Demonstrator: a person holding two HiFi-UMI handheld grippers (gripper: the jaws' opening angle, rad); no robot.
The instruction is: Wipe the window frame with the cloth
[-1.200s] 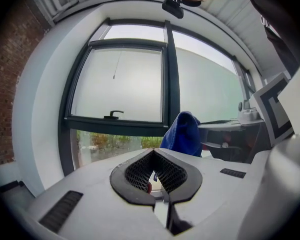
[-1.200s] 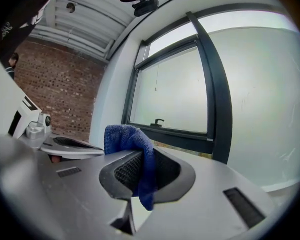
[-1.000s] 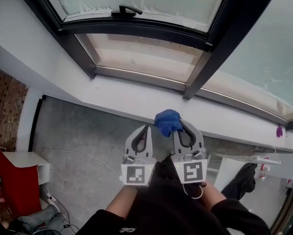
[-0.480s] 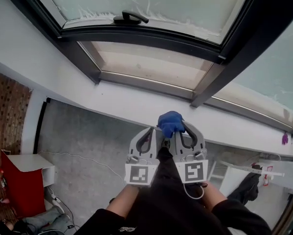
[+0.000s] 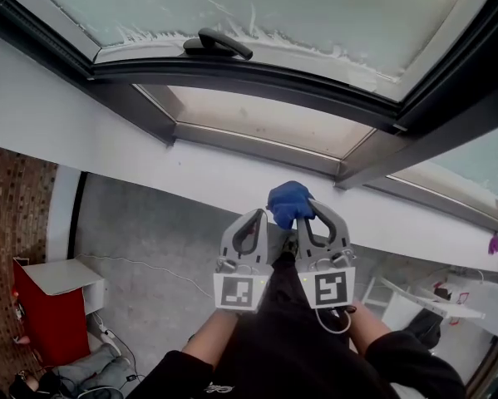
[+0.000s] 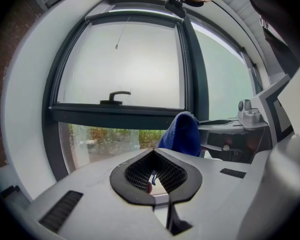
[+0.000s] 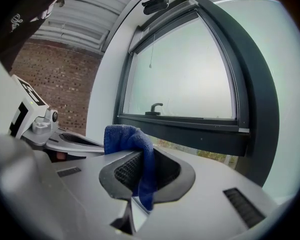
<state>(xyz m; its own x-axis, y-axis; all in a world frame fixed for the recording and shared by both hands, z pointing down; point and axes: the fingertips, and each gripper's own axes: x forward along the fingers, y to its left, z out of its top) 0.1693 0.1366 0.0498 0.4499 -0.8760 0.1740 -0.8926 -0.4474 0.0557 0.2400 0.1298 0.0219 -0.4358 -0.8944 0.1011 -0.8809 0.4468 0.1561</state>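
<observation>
Right gripper (image 7: 139,176): the 2 jaws were clamped on the blue cloth (image 7: 128,136). The cloth was pinched between the pads, with a bunch standing above the tips and a short tail hanging below. Left gripper (image 6: 155,173): jaws were together, with nothing held. The 2 grippers sat just beside each other in front of the person. The cloth was not touching the dark window frame (image 5: 257,77), which lay ahead. A handle (image 5: 217,44) sat on the upper sash.
</observation>
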